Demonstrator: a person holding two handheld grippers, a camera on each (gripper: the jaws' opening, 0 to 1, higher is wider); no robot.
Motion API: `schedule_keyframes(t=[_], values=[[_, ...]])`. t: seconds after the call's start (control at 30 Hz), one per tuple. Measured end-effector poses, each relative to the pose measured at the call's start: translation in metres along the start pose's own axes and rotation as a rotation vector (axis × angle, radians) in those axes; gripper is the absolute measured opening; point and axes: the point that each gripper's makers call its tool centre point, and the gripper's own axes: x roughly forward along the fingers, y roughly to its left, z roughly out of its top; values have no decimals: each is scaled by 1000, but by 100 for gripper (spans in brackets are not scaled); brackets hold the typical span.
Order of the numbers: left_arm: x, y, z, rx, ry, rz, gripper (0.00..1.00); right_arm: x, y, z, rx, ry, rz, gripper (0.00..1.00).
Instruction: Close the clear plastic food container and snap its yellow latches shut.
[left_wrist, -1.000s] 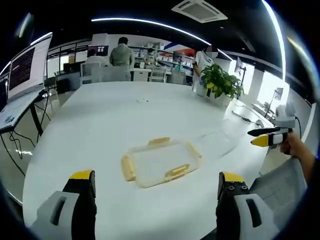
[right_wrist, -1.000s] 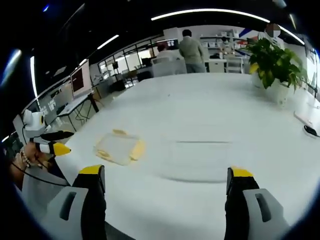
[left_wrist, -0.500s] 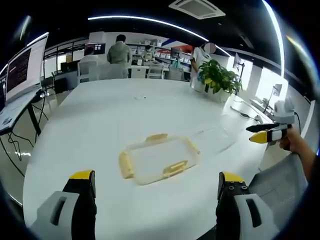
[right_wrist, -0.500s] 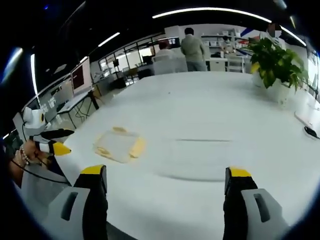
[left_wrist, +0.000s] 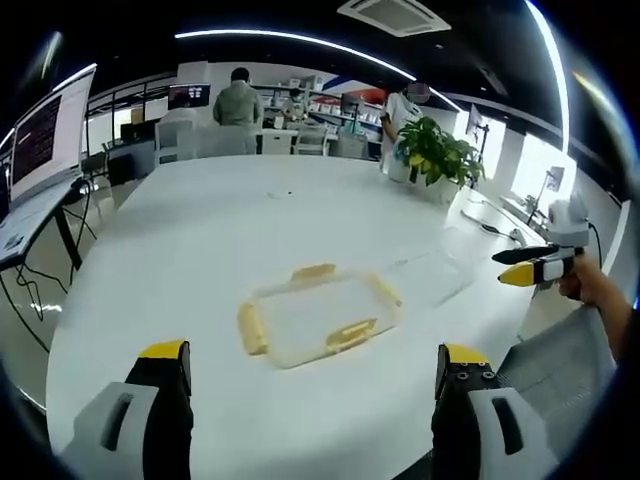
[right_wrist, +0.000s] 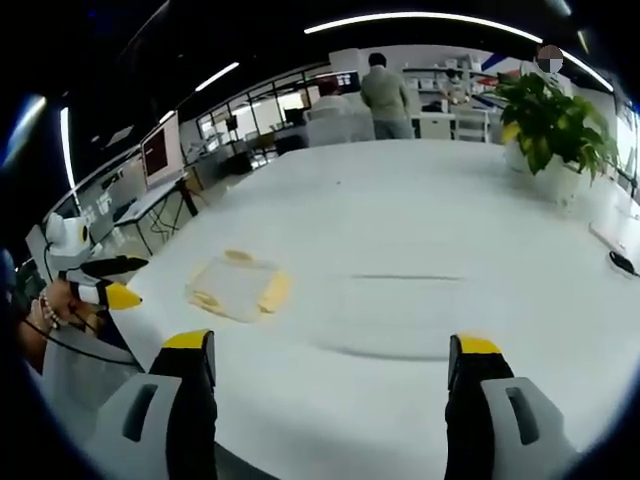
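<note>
- L gripper (left_wrist: 314, 362): jaws spread wide, nothing between them. Yellow-tipped fingers (left_wrist: 165, 352) rise from the bottom of the left gripper view, above the white table (left_wrist: 200, 240); no contact w/ any item.
- R gripper (right_wrist: 327, 350): jaws also wide apart, empty. Fingertips (right_wrist: 478, 346) yellow, held over the table near its front edge.
- Clear container (left_wrist: 318, 317): lies flat on the table, ahead of the L fingers and between them, slightly nearer the L finger line, apart from both tips. In the right gripper view it sits ahead and left of the R gripper's left finger, well apart.
- Yellow latches (left_wrist: 352, 338): one on each of the four sides of the container; whether snapped or loose cannot be told.
- Clear lid (left_wrist: 430, 276): flat transparent sheet on the table just beyond the container's right side, ahead of the L gripper's right finger. In the right gripper view it shows as a faint outline ahead, between the R fingers; edges hard to trace.
- R gripper seen from the left gripper view at far right, held in a hand (left_wrist: 590, 285), off the table edge; L gripper seen from the right gripper view at far left, likewise hand-held.
- Potted plant (left_wrist: 437, 160): far side of table, beyond the lid.
- Monitor (left_wrist: 48, 135): on a side desk, left of the L fingers.
- People (left_wrist: 238, 100) standing in the background, beyond the table.
</note>
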Motion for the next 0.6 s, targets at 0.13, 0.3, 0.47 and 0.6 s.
schedule_keyframes(t=[0.13,0.3,0.47,0.6], values=[[-1,1,0,-2,-1,5,99,0,0,0,2,-3,0,94],[0,3,0,-4,1,11,99,0,-1,0,7,-1,-2,95],[0,3,0,-8,0,6,99,0,0,1,5,-1,4,94],[1,2,-1,-4,6,6,99,0,0,0,8,1,4,94]])
